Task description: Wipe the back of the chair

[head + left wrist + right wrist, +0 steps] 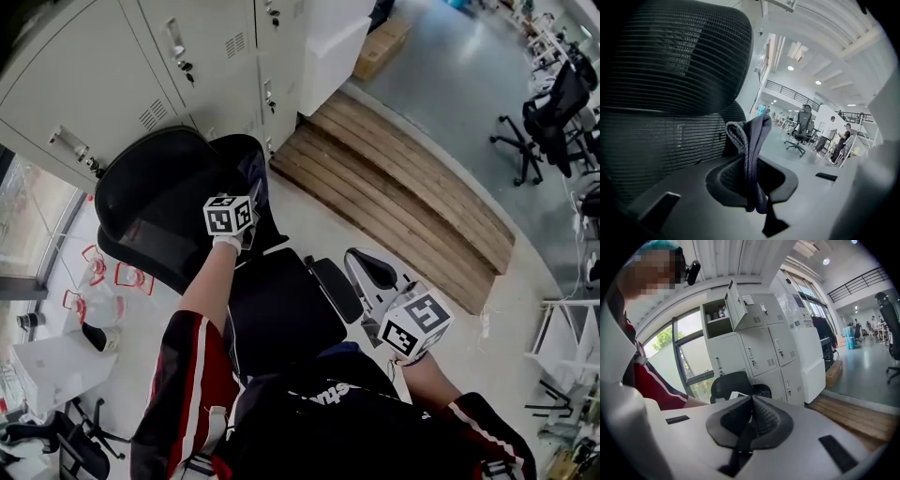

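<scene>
A black office chair stands below me, its mesh back (155, 220) turned toward the lockers and its seat (281, 314) toward me. My left gripper (232, 217) is up against the inner side of the back, shut on a dark grey cloth (757, 133). In the left gripper view the folded cloth sticks up from the closed jaws, right beside the mesh back (651, 140) and under the headrest (679, 56). My right gripper (417, 325) hangs by the right armrest (375, 272), away from the back. It is shut with nothing in it (751, 401).
Grey lockers (169, 66) stand just behind the chair, one door open (736, 301). A wooden platform (403, 178) lies to the right. Other office chairs (553, 122) are far right. Bottles and a bag (98, 291) sit on the floor at left. People (843, 140) stand far off.
</scene>
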Motion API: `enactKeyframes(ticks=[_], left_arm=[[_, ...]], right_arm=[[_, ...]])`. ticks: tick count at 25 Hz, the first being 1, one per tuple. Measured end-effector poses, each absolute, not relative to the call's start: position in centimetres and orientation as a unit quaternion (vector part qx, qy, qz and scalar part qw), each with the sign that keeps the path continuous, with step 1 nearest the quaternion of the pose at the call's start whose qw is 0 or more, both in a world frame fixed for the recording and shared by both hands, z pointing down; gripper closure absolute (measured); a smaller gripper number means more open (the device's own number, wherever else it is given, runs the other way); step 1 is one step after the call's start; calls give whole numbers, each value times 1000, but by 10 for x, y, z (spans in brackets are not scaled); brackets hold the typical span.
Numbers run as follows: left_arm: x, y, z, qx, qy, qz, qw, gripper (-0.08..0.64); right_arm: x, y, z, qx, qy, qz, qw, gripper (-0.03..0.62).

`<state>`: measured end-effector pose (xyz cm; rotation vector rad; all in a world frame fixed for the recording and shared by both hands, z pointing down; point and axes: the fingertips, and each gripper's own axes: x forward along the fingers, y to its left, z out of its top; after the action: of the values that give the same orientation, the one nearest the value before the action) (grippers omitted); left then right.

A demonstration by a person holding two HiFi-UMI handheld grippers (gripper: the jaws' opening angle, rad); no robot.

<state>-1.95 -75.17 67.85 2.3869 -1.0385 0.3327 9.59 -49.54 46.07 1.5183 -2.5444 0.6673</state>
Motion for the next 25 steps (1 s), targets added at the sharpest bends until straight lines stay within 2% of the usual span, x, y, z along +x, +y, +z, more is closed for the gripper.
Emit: enactKeyframes(ticks=[6,12,25], left_arm=[[-40,-754,683,869,-401,128,262,503],[-91,-745,684,850,-434,126,269,503],[-272,-700,688,799,-526,148,251,503]], right_arm=[[86,-500,462,487,-844,218,56,583],[47,-506,458,447,-866,215,58,583],[-43,-488,458,360,-908,199,78,583]])
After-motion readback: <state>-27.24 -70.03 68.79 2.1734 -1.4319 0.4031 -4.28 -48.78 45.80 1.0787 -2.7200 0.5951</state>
